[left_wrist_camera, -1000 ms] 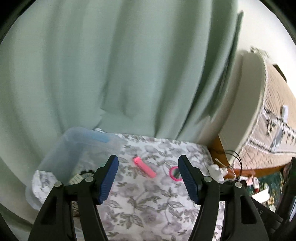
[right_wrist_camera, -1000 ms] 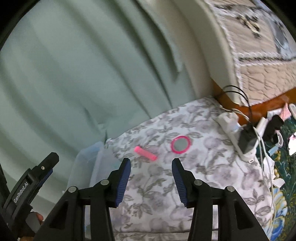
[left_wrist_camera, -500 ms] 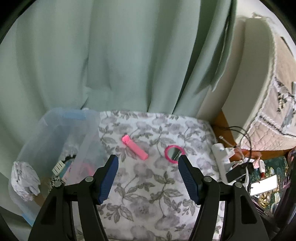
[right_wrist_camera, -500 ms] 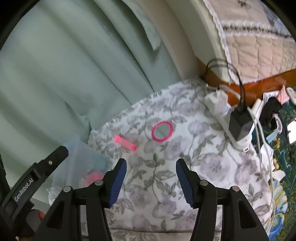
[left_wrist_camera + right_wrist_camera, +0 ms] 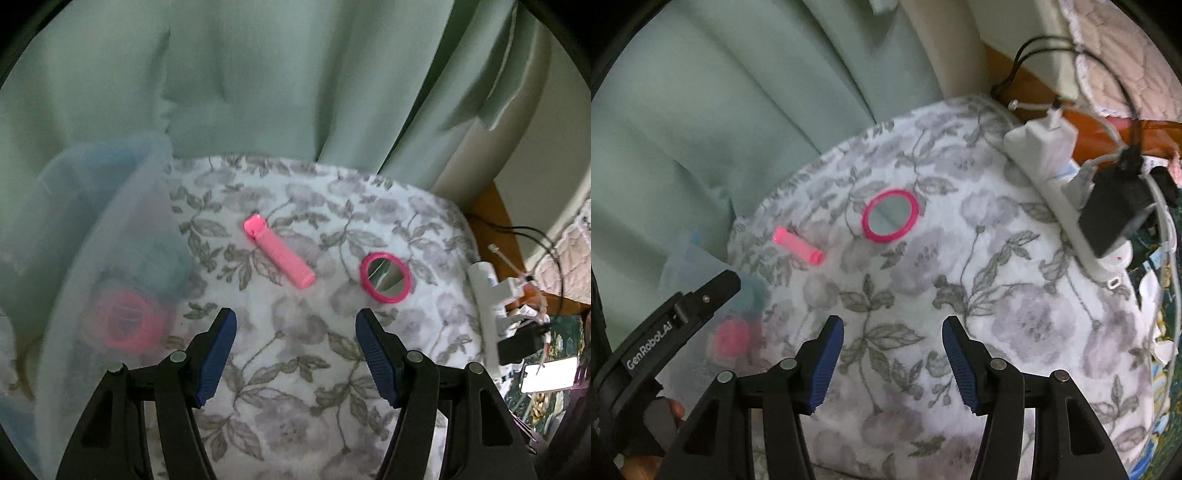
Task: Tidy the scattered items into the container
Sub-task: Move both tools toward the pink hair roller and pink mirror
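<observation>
A pink hair clip [image 5: 277,255] and a round pink-rimmed mirror [image 5: 385,277] lie on the floral cloth [image 5: 295,376]. A translucent plastic container [image 5: 92,266] stands at the left, with a pink ring-shaped item [image 5: 123,325] and other things inside. My left gripper [image 5: 295,354] is open and empty, above the cloth just short of the clip. My right gripper [image 5: 892,363] is open and empty, nearer than the mirror [image 5: 889,220] and clip [image 5: 798,246]. The container [image 5: 713,295] shows at the left of the right wrist view, partly behind the left gripper's body.
A green curtain [image 5: 258,74] hangs behind the cloth. A white power strip [image 5: 1067,192] with a black adapter [image 5: 1115,218] and cables lies along the right edge. A bed with a quilted cover [image 5: 1115,55] stands at the far right.
Both grippers have tilted down and moved closer to the cloth, so the clip and mirror look larger. Both stay open and empty.
</observation>
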Available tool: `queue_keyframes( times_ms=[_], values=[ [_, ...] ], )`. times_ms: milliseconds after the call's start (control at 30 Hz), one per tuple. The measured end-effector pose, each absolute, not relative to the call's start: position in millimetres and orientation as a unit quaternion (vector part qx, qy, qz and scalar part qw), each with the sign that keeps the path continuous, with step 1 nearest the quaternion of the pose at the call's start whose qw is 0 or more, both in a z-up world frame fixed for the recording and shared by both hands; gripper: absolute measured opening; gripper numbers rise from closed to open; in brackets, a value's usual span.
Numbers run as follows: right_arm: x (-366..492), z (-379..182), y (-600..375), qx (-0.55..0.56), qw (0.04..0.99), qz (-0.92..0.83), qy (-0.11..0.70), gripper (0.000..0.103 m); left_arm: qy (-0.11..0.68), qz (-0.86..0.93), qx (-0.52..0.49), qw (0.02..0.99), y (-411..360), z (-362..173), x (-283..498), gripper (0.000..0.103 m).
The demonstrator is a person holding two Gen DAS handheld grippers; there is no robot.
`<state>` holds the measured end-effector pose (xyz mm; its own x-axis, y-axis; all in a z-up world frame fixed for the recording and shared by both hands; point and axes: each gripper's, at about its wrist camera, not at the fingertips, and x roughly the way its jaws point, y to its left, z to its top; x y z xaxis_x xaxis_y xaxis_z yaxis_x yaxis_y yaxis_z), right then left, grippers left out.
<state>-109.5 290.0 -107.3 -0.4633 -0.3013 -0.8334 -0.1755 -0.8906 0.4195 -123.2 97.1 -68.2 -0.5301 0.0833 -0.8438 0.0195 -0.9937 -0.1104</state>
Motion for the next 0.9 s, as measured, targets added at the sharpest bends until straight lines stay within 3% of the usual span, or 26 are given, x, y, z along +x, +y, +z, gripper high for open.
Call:
queue_keyframes(
  times_ms=[433,900],
  values=[
    [-159.3,-145.8,280.7,0.543,0.031,-0.816,-0.194,0.070,-0.064,0.858,-0.509,0.005,100.8,-111.6,-165.6,0.068],
    [-207.1,-168.8,271.6,0.546,0.037,-0.823,-0.153,0.072,-0.057,0.850,-0.524,-0.002,108.2,-154.2,-210.5,0.068]
  ],
)
